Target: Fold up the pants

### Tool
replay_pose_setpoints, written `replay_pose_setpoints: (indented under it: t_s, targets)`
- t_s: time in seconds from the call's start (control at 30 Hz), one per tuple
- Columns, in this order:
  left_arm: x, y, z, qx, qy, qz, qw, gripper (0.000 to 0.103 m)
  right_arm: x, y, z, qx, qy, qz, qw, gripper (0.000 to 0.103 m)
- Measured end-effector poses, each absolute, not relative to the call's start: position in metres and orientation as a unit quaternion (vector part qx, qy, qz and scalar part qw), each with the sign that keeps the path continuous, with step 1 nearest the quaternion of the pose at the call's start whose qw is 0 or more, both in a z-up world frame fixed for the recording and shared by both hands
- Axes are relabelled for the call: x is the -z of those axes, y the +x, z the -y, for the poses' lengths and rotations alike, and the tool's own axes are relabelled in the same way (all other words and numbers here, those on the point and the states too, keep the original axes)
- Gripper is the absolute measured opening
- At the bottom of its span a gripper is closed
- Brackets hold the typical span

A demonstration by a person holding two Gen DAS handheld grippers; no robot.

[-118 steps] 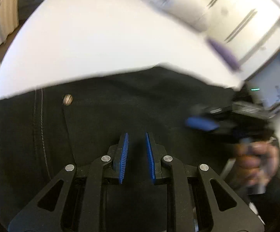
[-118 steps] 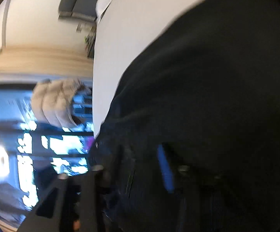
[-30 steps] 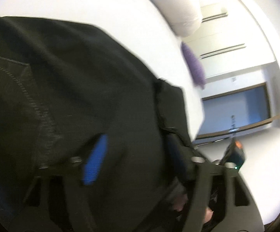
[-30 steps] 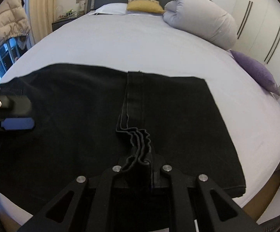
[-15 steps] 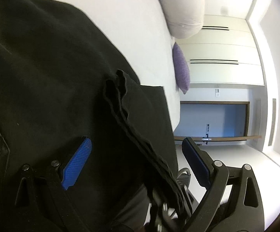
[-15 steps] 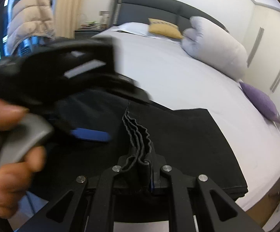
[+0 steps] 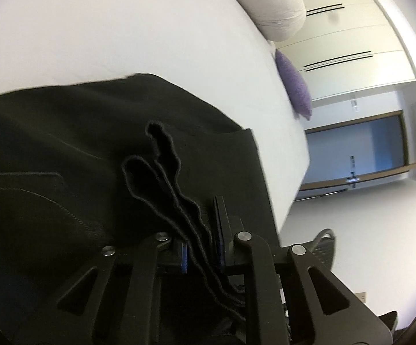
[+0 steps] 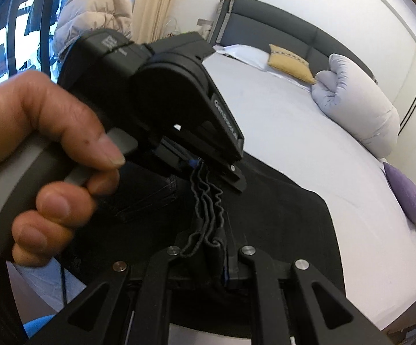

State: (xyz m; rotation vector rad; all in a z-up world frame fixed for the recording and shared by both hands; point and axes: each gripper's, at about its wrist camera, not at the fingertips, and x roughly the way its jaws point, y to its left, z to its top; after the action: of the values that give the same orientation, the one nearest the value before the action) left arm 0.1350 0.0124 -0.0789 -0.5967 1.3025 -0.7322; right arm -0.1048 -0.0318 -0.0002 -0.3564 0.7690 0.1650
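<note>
Bed (image 8: 280, 132) fills most of both views, a wide white sheet with a dark headboard (image 8: 294, 34), a white pillow (image 8: 245, 54), a yellow cushion (image 8: 290, 63), a rolled grey duvet (image 8: 357, 109) and a purple cushion (image 8: 406, 198) along its far and right sides. Black pants (image 8: 280, 215) lie spread across the near part of the bed, their right edge close to the mattress corner; from the left wrist they show as a dark mass (image 7: 64, 158) covering the lower left.

A stacked, wavy bundle of their edges rises off the bed between the two tools. The left tool (image 8: 205, 169) comes in from the upper left of the right wrist view, pointing down and to the right, held by the person's left hand (image 8: 49, 143) with thumb over the grey handle and fingers curled under. Its jaws are closing on the upper end of the bundle, cloth between the blue pads (image 7: 183, 254). The right tool (image 8: 208, 258) points down at the bed and is clamped on the lower end of the same bundle.

A beige puffer coat (image 8: 93, 3) hangs by the window behind the left hand. The right hand is out of view. The left tool's body hides the pants' left part, and how many layers the bundle holds is hard to count.
</note>
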Motion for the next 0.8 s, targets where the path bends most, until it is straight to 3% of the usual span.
replay_pose_setpoints:
  t_s: [0.33, 0.47, 0.57, 0.8]
  targets:
    - [0.101, 0.135, -0.032, 0.301, -0.237, -0.592, 0.709, 0.013, 0.027, -0.088, 0.01, -0.101, -0.181, -0.407, 0.89, 0.016]
    - [0.106, 0.13, -0.048, 0.284, -0.231, -0.597, 0.714, 0.014, 0.043, -0.079, 0.013, -0.117, -0.137, -0.441, 0.879, 0.03]
    - [0.095, 0.121, -0.05, 0.263, -0.21, -0.593, 0.732, 0.015, 0.034, -0.082, 0.028, -0.134, -0.093, -0.447, 0.88, 0.052]
    - [0.049, 0.102, -0.044, 0.237, -0.133, -0.548, 0.791, 0.015, 0.006, -0.095, 0.118, -0.194, 0.134, -0.473, 0.849, 0.053]
